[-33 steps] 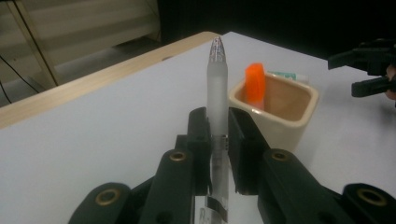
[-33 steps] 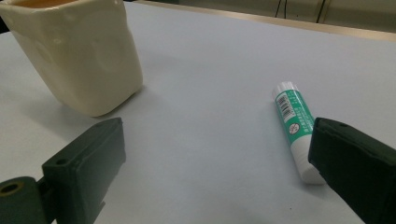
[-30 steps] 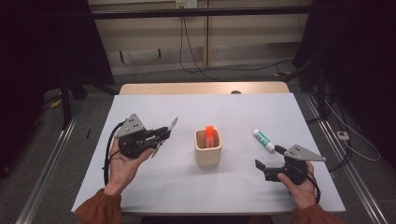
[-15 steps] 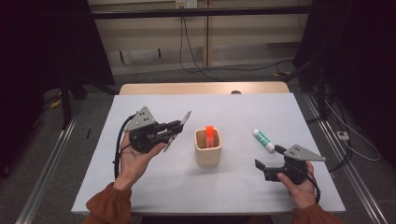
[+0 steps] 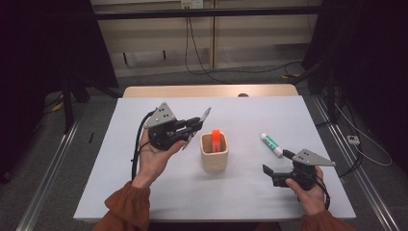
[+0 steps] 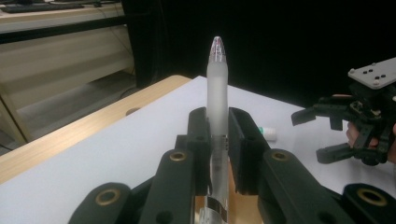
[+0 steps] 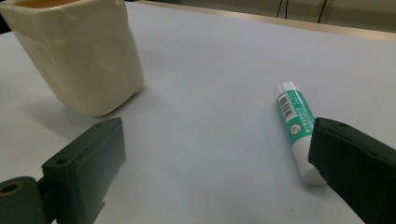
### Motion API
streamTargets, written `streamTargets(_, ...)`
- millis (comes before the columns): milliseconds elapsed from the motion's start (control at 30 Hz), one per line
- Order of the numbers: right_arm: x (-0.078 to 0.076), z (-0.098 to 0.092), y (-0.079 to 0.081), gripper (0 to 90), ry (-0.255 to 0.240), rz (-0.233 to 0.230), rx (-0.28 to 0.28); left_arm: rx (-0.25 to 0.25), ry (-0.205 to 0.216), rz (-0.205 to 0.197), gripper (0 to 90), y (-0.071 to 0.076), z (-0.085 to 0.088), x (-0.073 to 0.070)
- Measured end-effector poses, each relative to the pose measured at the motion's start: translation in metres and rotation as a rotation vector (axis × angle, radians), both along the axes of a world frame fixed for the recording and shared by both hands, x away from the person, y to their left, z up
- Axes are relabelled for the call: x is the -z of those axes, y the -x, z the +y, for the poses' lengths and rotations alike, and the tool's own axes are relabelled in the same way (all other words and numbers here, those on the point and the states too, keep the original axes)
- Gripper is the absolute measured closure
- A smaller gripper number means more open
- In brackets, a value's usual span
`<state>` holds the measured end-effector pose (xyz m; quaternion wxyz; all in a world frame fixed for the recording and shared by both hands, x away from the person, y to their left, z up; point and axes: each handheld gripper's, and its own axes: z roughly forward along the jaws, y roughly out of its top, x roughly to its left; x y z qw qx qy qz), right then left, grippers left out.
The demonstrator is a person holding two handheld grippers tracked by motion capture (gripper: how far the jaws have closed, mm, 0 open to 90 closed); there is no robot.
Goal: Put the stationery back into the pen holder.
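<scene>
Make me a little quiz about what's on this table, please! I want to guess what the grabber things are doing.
1. What does the left gripper hold between its jaws?
2. True or false: the glue stick stands inside the cream cup.
3. Which thing already pokes out of the cup? A) an orange marker B) a spoon C) a pair of scissors

Key:
1. A frosted pen, gripped by its middle with the tip pointing away, lifted off the white table.
2. False. It lies flat on the table, to the right of the cup, in front of the right gripper, whose jaws stand open with nothing between them.
3. A
</scene>
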<state>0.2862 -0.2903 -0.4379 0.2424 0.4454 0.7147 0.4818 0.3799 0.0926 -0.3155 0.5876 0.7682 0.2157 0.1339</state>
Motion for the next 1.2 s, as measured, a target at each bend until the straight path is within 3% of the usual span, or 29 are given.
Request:
streamTargets(267,0.0,-0.001,0.0,3.8,-0.003,0.0,0.0,0.007,0.015,-0.024,80.2,-0.006,-0.019,-0.005)
streamTargets(433,0.0,-0.002,0.0,3.8,-0.006,0.001,-0.001,0.019,0.022,-0.015,80.2,-0.014,-0.032,-0.004)
streamTargets(600,0.001,-0.002,-0.001,3.8,-0.009,0.003,-0.006,0.015,0.016,-0.012,80.2,-0.019,-0.043,0.001)
streamTargets(1200,0.001,-0.002,-0.001,3.8,-0.011,0.006,-0.007,0.024,-0.005,0.015,80.1,-0.03,-0.055,0.028)
